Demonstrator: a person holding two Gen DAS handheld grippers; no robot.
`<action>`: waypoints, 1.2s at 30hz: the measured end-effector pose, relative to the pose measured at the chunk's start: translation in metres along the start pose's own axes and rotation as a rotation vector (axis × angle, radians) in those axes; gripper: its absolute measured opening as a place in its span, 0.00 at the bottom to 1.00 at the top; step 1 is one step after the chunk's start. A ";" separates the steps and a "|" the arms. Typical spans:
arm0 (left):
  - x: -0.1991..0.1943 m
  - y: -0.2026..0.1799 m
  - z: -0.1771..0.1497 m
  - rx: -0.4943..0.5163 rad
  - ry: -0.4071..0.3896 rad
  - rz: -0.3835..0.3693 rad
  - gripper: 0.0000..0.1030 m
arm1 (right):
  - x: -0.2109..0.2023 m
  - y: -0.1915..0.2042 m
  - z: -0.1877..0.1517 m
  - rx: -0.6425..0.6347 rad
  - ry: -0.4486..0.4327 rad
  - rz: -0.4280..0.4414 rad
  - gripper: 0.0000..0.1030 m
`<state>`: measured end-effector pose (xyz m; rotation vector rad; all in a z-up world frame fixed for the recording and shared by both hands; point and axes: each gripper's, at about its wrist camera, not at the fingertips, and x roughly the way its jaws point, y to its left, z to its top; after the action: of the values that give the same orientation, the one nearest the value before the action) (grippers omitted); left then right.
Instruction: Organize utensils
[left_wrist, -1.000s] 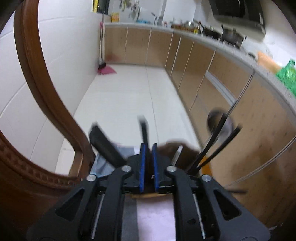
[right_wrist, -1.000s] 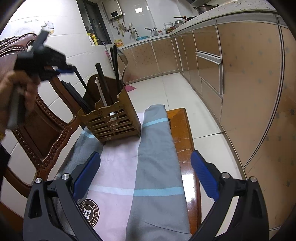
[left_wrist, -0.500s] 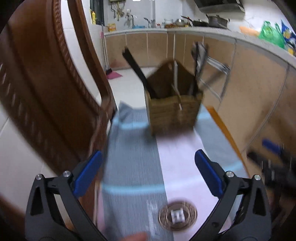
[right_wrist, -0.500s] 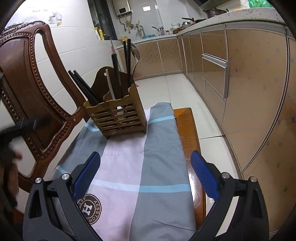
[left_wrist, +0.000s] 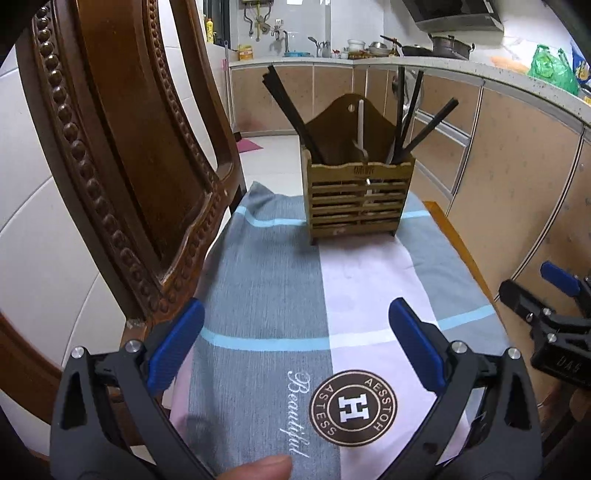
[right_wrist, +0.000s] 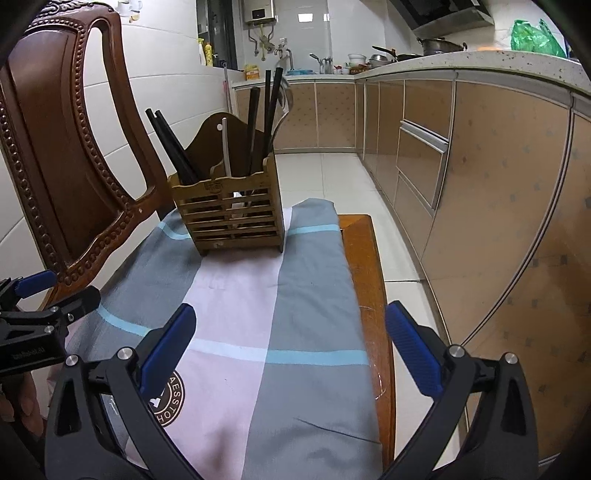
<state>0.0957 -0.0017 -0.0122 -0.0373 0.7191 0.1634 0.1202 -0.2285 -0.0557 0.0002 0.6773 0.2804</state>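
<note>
Wooden holder (left_wrist: 356, 201), slats hiding utensils' (left_wrist: 360, 129) lower ends

Grey and pink cloth (left_wrist: 280, 280) below and ahead of the tool, carved wooden chair back (left_wrist: 122, 155) to its left, kitchen cabinets (right_wrist: 491, 206) to its right, green bag (left_wrist: 554, 72) on the counter (left_wrist: 461, 72) far ahead

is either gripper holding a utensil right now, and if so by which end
Nothing is held. The left gripper and right gripper both stand open over the cloth, empty. The chopsticks sit in the wooden holder.
</note>
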 end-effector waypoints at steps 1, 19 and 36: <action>0.001 0.000 0.000 -0.002 -0.001 -0.003 0.96 | 0.000 0.000 0.000 0.003 -0.003 -0.002 0.97; 0.001 -0.001 0.001 -0.011 0.004 -0.028 0.96 | 0.000 0.001 -0.001 0.011 -0.009 -0.013 0.97; 0.001 -0.002 0.000 -0.006 -0.001 -0.030 0.96 | -0.001 0.002 -0.001 0.013 -0.014 -0.016 0.97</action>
<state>0.0965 -0.0038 -0.0132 -0.0537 0.7171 0.1373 0.1187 -0.2273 -0.0553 0.0088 0.6645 0.2603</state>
